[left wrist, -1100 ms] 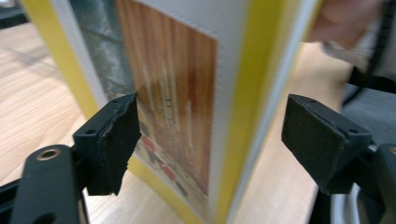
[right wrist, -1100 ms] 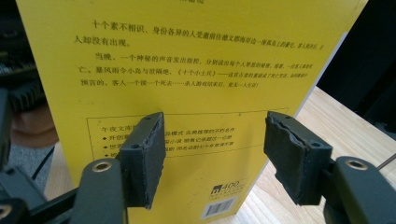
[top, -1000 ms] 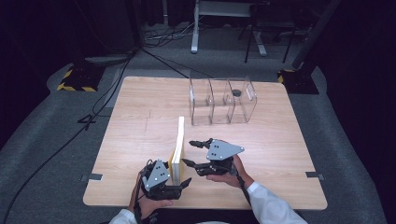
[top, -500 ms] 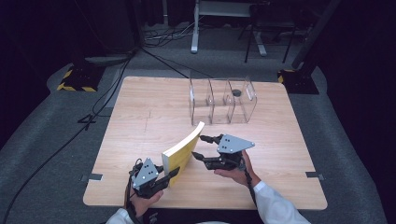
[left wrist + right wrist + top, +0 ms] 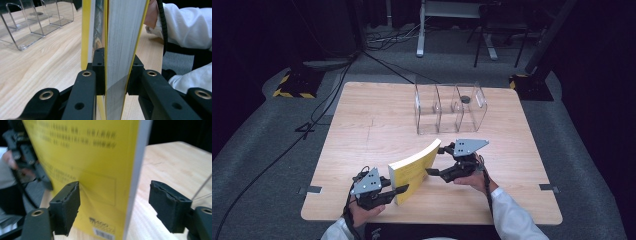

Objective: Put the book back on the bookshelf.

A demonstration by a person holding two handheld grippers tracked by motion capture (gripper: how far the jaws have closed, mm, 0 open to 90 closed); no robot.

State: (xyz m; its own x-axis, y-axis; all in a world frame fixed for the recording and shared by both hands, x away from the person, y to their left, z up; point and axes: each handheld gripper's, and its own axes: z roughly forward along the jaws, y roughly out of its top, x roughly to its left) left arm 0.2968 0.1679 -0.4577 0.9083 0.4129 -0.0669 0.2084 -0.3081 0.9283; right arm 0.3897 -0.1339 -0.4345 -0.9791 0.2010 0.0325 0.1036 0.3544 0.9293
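A yellow paperback book (image 5: 417, 167) stands tilted on its lower edge near the table's front, its top leaning away to the right. My left gripper (image 5: 404, 189) has just been closing and is shut on the book's near lower corner; in the left gripper view both pads of the left gripper (image 5: 116, 72) press the book's page block (image 5: 122, 30). My right gripper (image 5: 435, 161) is at the book's far side. Its jaws have just been opening; in the right gripper view the book (image 5: 82, 157) stands between them in the right gripper (image 5: 115, 205), with the right pad clear of it.
A clear plastic organizer (image 5: 449, 107) with three compartments stands at the back middle of the wooden table (image 5: 362, 125); a small dark object (image 5: 465, 99) lies in its right compartment. White sleeves come in from the bottom edge.
The book went from upright to leaning, with its top toward the right. My left gripper closed on its lower corner. My right gripper shifted right and spread its jaws wider.
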